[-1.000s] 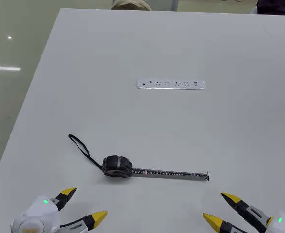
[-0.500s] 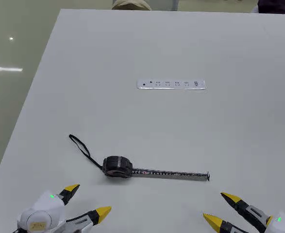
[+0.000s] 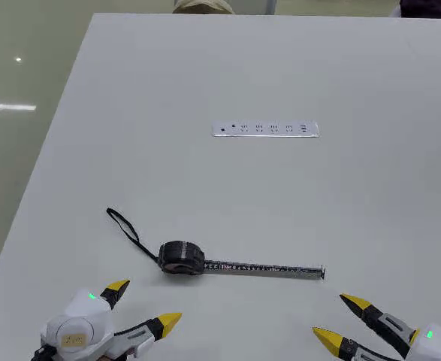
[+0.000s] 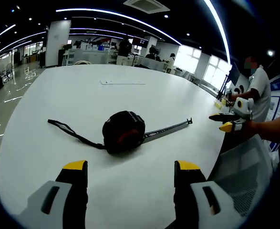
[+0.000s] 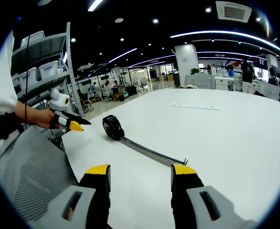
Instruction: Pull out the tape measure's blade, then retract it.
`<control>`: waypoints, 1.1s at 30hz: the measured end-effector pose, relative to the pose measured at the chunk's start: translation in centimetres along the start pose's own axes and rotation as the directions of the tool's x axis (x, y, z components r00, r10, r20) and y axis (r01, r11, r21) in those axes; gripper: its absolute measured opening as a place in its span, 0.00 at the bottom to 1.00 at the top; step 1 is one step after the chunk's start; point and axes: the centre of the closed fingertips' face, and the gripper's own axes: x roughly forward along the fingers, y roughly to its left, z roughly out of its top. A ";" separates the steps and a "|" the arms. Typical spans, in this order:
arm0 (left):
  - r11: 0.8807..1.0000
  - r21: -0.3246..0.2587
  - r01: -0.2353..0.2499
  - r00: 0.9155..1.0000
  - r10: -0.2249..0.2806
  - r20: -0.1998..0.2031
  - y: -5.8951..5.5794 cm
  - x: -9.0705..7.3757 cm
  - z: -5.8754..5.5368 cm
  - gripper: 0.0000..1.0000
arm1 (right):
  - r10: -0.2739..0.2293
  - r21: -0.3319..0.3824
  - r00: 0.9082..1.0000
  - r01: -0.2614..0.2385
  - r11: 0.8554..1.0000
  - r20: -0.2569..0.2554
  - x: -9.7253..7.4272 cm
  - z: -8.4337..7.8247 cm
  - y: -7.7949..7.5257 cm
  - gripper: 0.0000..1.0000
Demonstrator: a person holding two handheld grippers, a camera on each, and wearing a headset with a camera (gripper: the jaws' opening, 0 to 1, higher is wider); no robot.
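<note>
Jaws wide on L hand-held gripper [image 3: 145, 302] & R hand-held gripper [image 3: 329, 314], empty.

Count, bench: one tape measure [image 3: 181, 257] is lying on one white table [image 3: 205, 75]. It is showing one blade [image 3: 265, 268], run out, and one black wrist strap [image 3: 126, 229]. One white power strip [image 3: 265, 129] is sitting farther up the table; its sockets are reading too small to count with certainty. Two grippers are showing at the near edge, the left gripper [image 3: 143, 304] and the right gripper [image 3: 339, 320], each carrying two yellow-tipped jaws, four tips in all. Two green lights [image 3: 91, 296] are glowing, one on each gripper.
</note>
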 end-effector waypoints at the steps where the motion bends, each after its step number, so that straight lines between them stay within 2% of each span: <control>1: 1.000 -0.004 -0.003 1.000 0.003 0.000 0.0 0.1 0.0 0.72 | 0.001 0.000 1.000 -0.001 1.000 0.001 0.0 0.0 0.0 0.50; 11: 0.999 -0.021 -0.025 1.000 0.025 -0.003 -0.1 1.0 0.8 0.74 | 0.013 -0.007 1.000 -0.013 1.000 -0.007 0.5 0.0 -0.3 0.50; 26: 0.998 -0.029 -0.056 0.998 0.055 -0.027 -0.5 2.3 0.7 0.79 | 0.023 -0.009 1.000 -0.023 1.000 0.003 0.9 0.4 -0.8 0.50; 29: 0.998 -0.017 -0.061 0.998 0.061 -0.036 -0.9 2.6 0.6 0.79 | 0.027 -0.013 1.000 -0.026 1.000 0.003 1.0 0.5 -0.8 0.50; 33: 0.997 -0.030 -0.072 0.997 0.071 -0.034 -1.1 2.9 0.8 0.80 | 0.030 -0.012 1.000 -0.029 0.999 0.007 1.2 0.6 -0.9 0.50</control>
